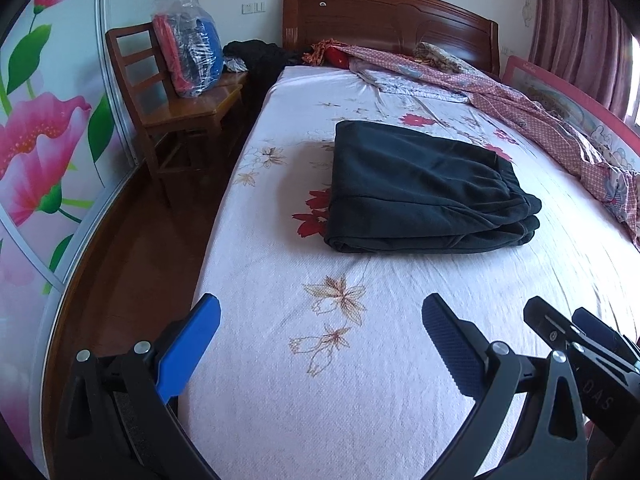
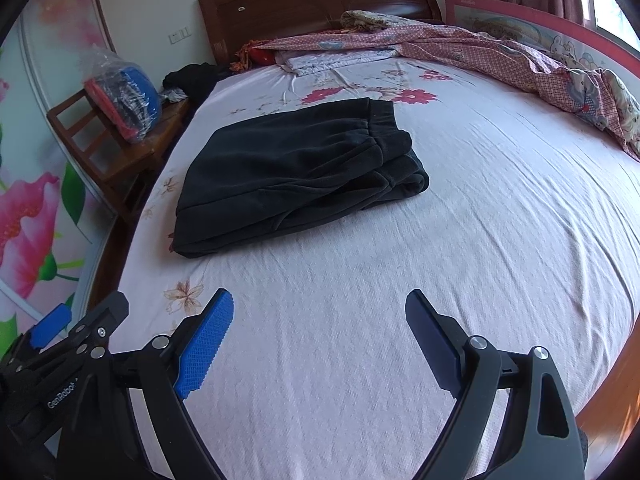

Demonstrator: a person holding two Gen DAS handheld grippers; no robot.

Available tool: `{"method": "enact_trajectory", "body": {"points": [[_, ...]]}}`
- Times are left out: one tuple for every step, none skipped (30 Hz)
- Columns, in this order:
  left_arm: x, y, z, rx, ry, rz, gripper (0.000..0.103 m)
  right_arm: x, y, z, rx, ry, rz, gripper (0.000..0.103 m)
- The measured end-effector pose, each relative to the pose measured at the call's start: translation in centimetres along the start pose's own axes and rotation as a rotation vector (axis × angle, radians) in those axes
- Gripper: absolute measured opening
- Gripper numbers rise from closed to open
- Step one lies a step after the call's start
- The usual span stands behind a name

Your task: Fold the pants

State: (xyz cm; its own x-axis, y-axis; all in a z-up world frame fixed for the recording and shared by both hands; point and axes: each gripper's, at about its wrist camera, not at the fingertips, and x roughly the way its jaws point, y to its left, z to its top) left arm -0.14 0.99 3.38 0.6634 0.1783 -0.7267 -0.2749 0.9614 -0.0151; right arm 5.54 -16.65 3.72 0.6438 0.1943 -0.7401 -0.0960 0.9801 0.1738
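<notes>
Black pants [image 1: 424, 192] lie folded into a compact rectangular stack on the bed [image 1: 400, 360], approx mid-mattress, closer to the left edge than to the far side w/ the rail. Gathered waistband end sits at the stack's right, layers visible there; smoother folded edge faces the near side. Nothing touches the pants.

Left hand-held gripper [image 1: 320, 344] hangs over the near part of the bed, jaws spread wide, nothing between them, only floral sheet below. Blue pads on both fingers. It's well apart from the pants. Right hand-held gripper [image 2: 320, 340] is the same: jaws wide apart, empty, over bare sheet, pants up ahead and to its left. In the right wrist view the left tool shows at the lower left corner; in the left wrist view part of the right tool shows at the lower right.

At the head end: wooden headboard [image 1: 384, 16], a pink patterned quilt [image 1: 540, 120] bunched along the far side, next to the pink bed rail [image 2: 560, 28]. A red item near the headboard, prob. a pillow or toy; can't tell, it's mostly covered.

Left of the bed: wooden chair [image 1: 172, 116] carrying a clear plastic bag [image 1: 188, 48] of red and blue textiles. Dark clothing heaped beside it. Flower-print wardrobe door [image 1: 44, 152] on the far left, curtains [image 1: 580, 20] at right.
</notes>
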Motion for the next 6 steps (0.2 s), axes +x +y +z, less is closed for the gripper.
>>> {"method": "enact_trajectory", "body": {"points": [[0.06, -0.04, 0.05, -0.004, 0.007, -0.011, 0.101, 0.01, -0.02, 0.0, 0.0, 0.002, 0.005, 0.087], [-0.03, 0.04, 0.08, -0.016, 0.003, -0.015, 0.101, 0.03, -0.06, 0.04, 0.0, 0.002, 0.001, 0.087], [-0.26, 0.07, 0.11, -0.021, -0.014, -0.002, 0.101, 0.02, -0.1, 0.06, 0.002, 0.001, -0.001, 0.087], [-0.34, 0.02, 0.14, -0.016, -0.02, 0.002, 0.101, 0.03, -0.13, 0.08, 0.004, 0.002, 0.006, 0.087], [-0.23, 0.01, 0.17, -0.013, -0.012, -0.002, 0.101, 0.03, -0.15, 0.08, 0.006, 0.003, 0.006, 0.087], [-0.06, 0.05, 0.18, -0.016, -0.004, 0.0, 0.101, 0.03, -0.17, 0.1, 0.007, 0.001, 0.002, 0.087]]}}
